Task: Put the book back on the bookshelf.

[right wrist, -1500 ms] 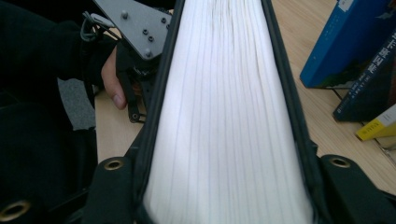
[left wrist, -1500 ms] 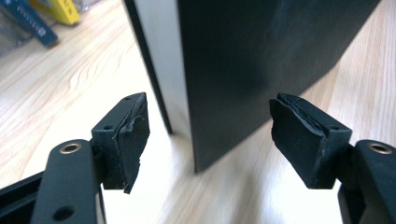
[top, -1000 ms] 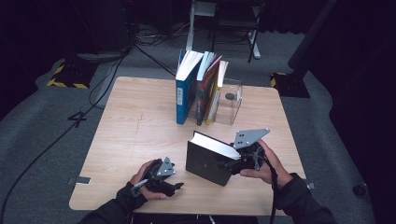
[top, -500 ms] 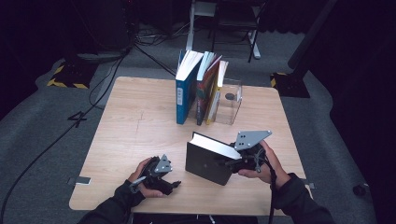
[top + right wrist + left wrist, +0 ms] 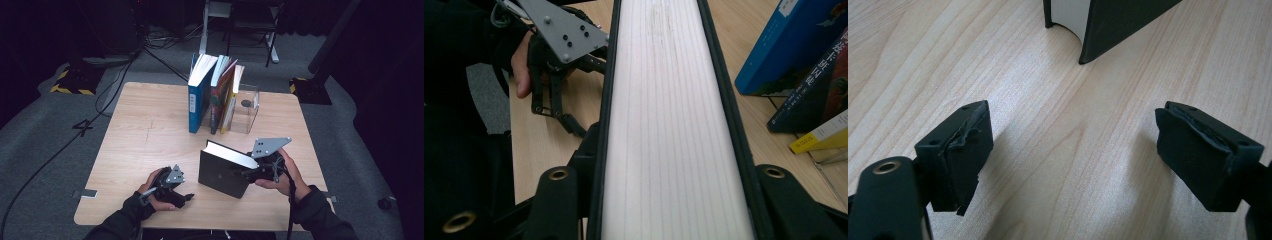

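**Black book upright near the front edge, gripped from the right**

Dark floor surrounds a pale wooden table (image 5: pixel 145 125); near its front edge the black book (image 5: pixel 222 172) stands upright, the right gripper (image 5: pixel 252 172) pinching it across its covers, jaws having just closed on it; the left gripper (image 5: pixel 182 197) rests beside it near the front edge, jaws spread and holding nothing. To lift well, keep the page block level and squeeze evenly so it cannot slip; open room lies along the left edge, while the row of standing books (image 5: pixel 215 92) and a clear bookend (image 5: pixel 247 107) crowd the back edge.
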The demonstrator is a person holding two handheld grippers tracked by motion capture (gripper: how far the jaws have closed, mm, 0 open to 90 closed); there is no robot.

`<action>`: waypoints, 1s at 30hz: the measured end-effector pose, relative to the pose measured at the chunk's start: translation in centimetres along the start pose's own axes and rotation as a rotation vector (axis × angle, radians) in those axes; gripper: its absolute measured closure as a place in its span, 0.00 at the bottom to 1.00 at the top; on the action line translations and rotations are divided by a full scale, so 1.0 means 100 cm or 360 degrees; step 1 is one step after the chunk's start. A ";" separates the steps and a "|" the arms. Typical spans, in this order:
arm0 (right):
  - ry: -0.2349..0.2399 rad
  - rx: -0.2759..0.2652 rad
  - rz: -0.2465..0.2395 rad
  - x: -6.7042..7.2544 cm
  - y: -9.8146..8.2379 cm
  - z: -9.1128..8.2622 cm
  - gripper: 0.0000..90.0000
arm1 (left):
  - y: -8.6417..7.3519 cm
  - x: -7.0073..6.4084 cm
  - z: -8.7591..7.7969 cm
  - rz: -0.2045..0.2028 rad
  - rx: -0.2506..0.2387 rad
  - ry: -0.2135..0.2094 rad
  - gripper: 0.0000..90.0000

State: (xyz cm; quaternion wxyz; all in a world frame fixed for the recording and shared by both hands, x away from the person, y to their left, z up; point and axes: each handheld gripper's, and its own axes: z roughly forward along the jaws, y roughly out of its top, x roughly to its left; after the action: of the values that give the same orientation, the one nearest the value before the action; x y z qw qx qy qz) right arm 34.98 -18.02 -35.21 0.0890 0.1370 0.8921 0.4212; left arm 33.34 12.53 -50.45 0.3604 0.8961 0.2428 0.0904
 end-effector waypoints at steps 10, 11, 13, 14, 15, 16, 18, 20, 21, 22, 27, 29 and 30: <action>-0.0063 -0.0016 0.0054 0.003 0.015 0.009 0.59 | 0.001 0.000 0.001 0.0006 -0.0002 -0.0009 0.17; -0.0063 -0.0016 0.0054 0.003 0.015 0.009 0.59 | 0.001 0.000 0.001 0.0007 -0.0002 -0.0009 0.17; -0.0100 -0.0007 0.0057 0.003 0.018 0.010 0.59 | 0.001 0.000 0.001 0.0005 -0.0001 -0.0009 0.17; -0.0114 -0.0002 0.0063 0.002 0.019 0.010 0.59 | 0.001 0.000 0.001 0.0004 -0.0001 -0.0010 0.17; -0.0133 0.0003 0.0076 0.000 0.020 0.010 0.59 | 0.001 0.000 0.001 0.0004 -0.0001 -0.0010 0.17; -0.0145 0.0005 0.0089 -0.001 0.020 0.010 0.59 | 0.001 0.000 0.001 0.0005 -0.0001 -0.0010 0.17; -0.0174 0.0010 0.0096 -0.005 0.022 0.008 0.59 | 0.001 0.000 0.001 0.0005 -0.0001 -0.0010 0.17; -0.0215 0.0024 0.0114 -0.009 0.023 0.005 0.59 | 0.001 0.000 0.001 0.0005 0.0000 -0.0010 0.17; -0.0236 0.0026 0.0125 -0.012 0.023 0.003 0.59 | 0.001 0.000 0.001 0.0006 0.0001 -0.0009 0.17; -0.0258 0.0026 0.0140 -0.014 0.023 0.001 0.59 | 0.001 0.000 0.001 0.0006 0.0000 -0.0010 0.17; -0.0389 0.0055 0.0197 -0.028 0.020 -0.009 0.59 | 0.001 0.000 0.001 0.0004 -0.0003 -0.0010 0.17; -0.0448 0.0070 0.0206 -0.033 0.018 -0.012 0.59 | 0.001 0.000 0.001 0.0004 -0.0004 -0.0009 0.17; -0.0476 0.0070 0.0209 -0.036 0.017 -0.013 0.59 | 0.001 0.000 0.001 0.0004 -0.0004 -0.0009 0.17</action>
State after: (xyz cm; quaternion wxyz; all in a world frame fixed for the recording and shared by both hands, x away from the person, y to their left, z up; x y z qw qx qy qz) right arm 38.29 -19.07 -32.88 0.1900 0.2582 0.8671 0.3813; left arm 33.39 12.42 -50.47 0.3621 0.8962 0.2407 0.0885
